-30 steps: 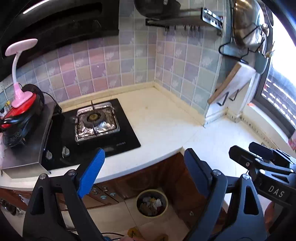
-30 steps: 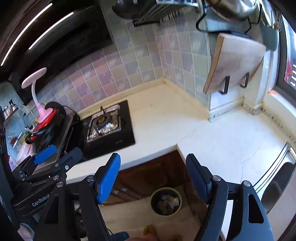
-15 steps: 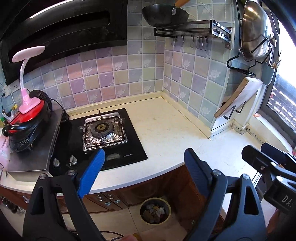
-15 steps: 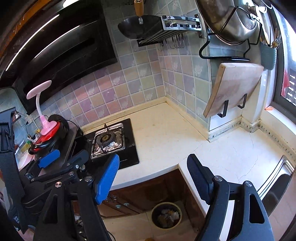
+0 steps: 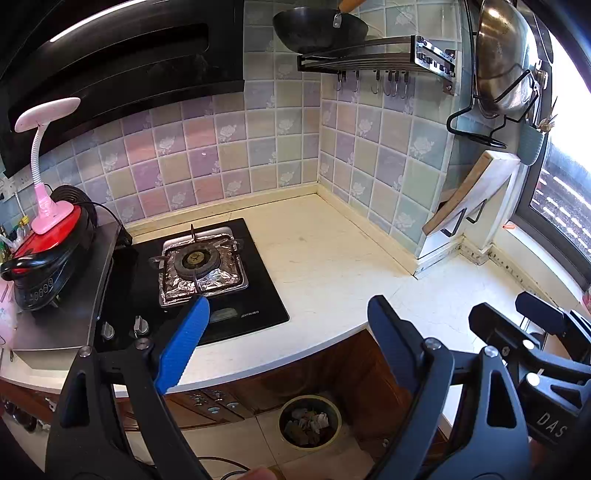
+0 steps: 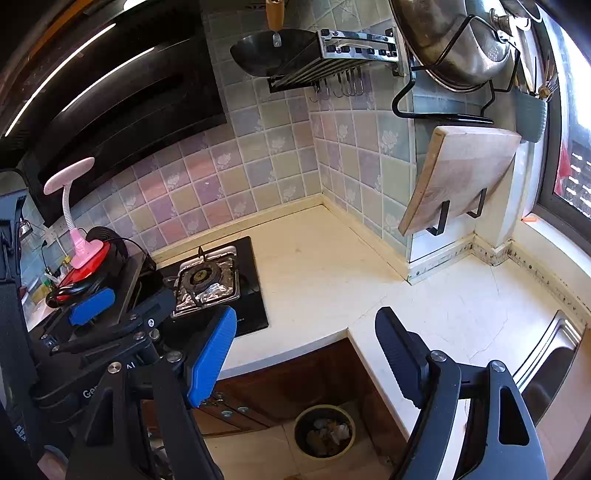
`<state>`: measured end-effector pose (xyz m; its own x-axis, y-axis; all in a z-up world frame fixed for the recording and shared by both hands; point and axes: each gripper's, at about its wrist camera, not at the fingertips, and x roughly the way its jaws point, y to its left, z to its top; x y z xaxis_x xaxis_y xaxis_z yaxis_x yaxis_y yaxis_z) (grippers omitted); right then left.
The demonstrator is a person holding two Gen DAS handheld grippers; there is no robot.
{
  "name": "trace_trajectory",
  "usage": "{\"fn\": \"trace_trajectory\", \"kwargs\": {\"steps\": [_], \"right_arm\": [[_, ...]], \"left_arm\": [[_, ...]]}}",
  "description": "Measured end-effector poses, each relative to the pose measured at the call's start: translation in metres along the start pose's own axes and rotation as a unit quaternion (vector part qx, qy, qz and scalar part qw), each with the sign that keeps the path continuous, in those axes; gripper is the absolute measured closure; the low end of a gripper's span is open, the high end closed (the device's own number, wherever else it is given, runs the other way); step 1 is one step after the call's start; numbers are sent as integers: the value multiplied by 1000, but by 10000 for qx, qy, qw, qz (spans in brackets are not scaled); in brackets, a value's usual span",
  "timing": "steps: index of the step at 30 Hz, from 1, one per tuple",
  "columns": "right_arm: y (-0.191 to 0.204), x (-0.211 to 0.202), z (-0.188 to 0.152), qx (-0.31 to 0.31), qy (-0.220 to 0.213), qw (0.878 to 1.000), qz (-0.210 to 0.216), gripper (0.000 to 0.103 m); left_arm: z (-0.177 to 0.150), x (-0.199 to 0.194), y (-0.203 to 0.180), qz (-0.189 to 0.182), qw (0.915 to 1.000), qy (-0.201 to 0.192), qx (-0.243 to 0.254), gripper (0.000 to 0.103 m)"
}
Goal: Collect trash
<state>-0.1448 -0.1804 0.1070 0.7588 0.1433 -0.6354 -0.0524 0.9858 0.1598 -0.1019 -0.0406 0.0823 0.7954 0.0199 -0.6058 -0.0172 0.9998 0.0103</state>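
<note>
At the left end of the cream L-shaped stone countertop [image 5: 332, 266], a red-and-black electric cooker [image 5: 44, 258] sits on a steel stand with a pink gooseneck desk lamp [image 5: 44, 173] on its lid. Beside it, the black glass gas hob [image 5: 207, 280] carries a single burner lined with crumpled foil. On the tiled wall above, a black wok [image 5: 317, 29] rests on a metal rack; further right a steel wok [image 5: 502, 59] hangs in a wire holder over a wooden chopping board [image 6: 461, 173] propped on brackets, and a grey-green utensil cup [image 6: 532, 114] holds cutlery by the window. The edge of a steel sink [image 6: 550, 354] shows at the counter's right end.

On the tiled floor below the counter's inner corner stands a round yellow-rimmed trash bin [image 5: 310, 424], holding crumpled paper and brown scraps. The left gripper [image 5: 288, 350] and the right gripper [image 6: 306, 354] both hover above the counter edge, jaws spread wide with nothing between them.
</note>
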Motion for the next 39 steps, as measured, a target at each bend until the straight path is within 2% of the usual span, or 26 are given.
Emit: {"fn": "trace_trajectory", "kwargs": {"steps": [16, 39], "right_arm": [[-8, 12, -7, 49, 58, 9999, -67, 24], [-2, 23, -6, 9, 112, 9999, 2, 24]], "left_arm": [[-2, 3, -4, -36, 10000, 50, 78, 17], [-7, 12, 19, 22, 9998, 145, 165, 17]]}}
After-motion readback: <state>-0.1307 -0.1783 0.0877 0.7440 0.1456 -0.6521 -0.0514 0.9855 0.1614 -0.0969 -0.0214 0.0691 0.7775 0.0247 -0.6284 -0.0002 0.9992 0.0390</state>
